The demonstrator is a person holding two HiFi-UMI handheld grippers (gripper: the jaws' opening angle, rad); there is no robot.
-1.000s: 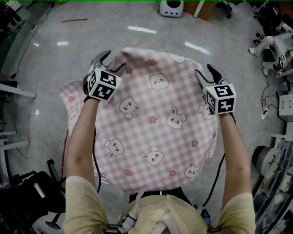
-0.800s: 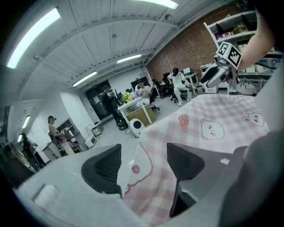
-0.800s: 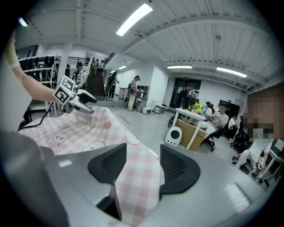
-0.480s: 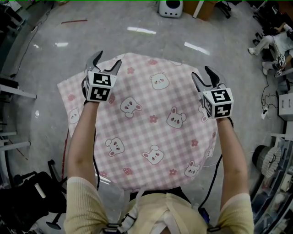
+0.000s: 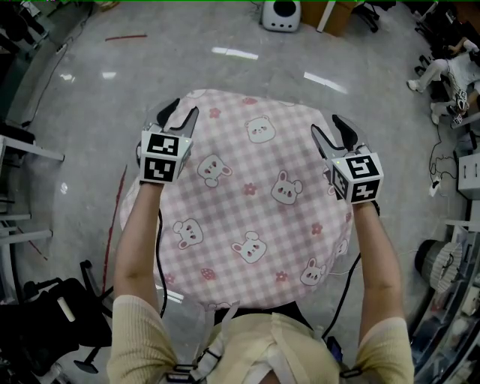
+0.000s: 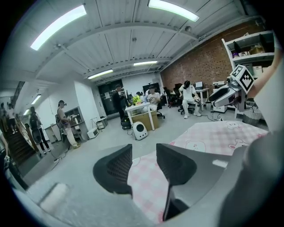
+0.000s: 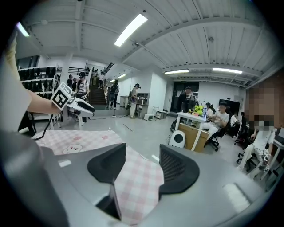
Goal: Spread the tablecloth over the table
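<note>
Nearest the person, the pink checked tablecloth (image 5: 247, 217) hangs over the edge farthest from the white unit (image 5: 281, 10) on the floor. From there it lies flat and smooth toward that unit, and its hems drop away all round, so the table under it does not show. Judged from these views, it lies spread as the task wants.

Both claws sit at the hem nearest the unit, about level with each other. The left gripper (image 5: 180, 114) is at the cloth's left shoulder and the right gripper (image 5: 331, 129) at its right. Each has its jaws part-way apart, the left narrower than the right. Checked cloth shows in each gap and passes under the tips, but no pinch on it can be seen.

So the cloth runs from each claw back away from the unit, toward the person. Only a short strip lies beyond the tips, and neither hand is nearer to that hem.
</note>
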